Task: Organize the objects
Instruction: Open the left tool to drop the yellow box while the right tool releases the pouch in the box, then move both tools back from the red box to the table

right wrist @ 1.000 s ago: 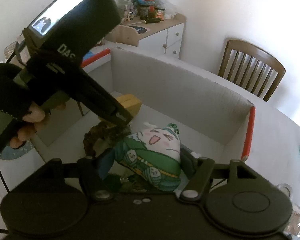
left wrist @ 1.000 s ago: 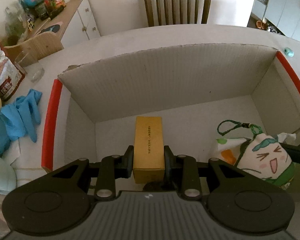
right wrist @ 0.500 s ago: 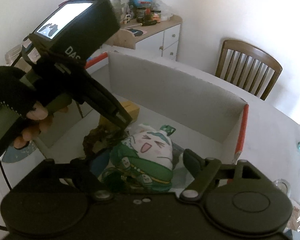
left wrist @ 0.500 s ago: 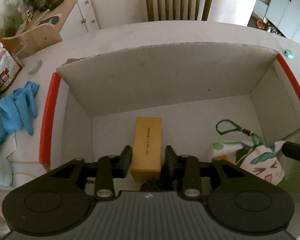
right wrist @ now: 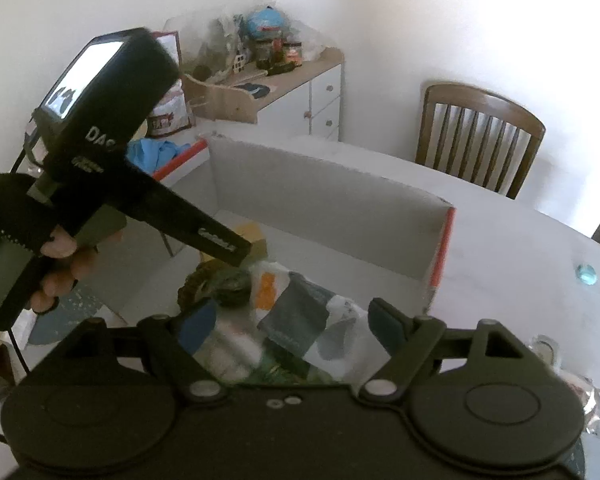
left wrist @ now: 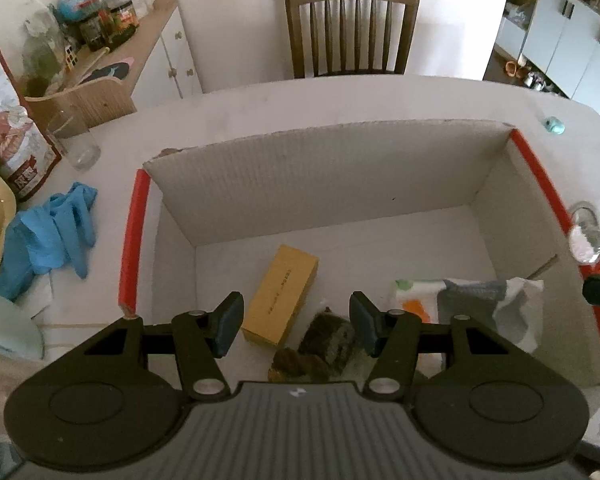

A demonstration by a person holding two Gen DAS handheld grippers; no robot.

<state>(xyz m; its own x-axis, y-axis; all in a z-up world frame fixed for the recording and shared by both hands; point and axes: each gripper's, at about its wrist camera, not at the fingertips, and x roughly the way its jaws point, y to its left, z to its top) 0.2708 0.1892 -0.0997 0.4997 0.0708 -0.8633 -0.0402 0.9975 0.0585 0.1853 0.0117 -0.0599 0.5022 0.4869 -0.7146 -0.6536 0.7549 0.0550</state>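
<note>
inside the box: our left gripper is hanging spread above the yellow carton.
right gripper: we are holding it spread over the pouch.

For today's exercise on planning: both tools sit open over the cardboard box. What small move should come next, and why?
Probably lift both tools up and out of the cardboard box. The left tool is open, with the yellow box lying free on the floor; the right tool is open above the printed pouch, which rests inside too. Nothing is gripped, so both can likely fetch further items.
</note>
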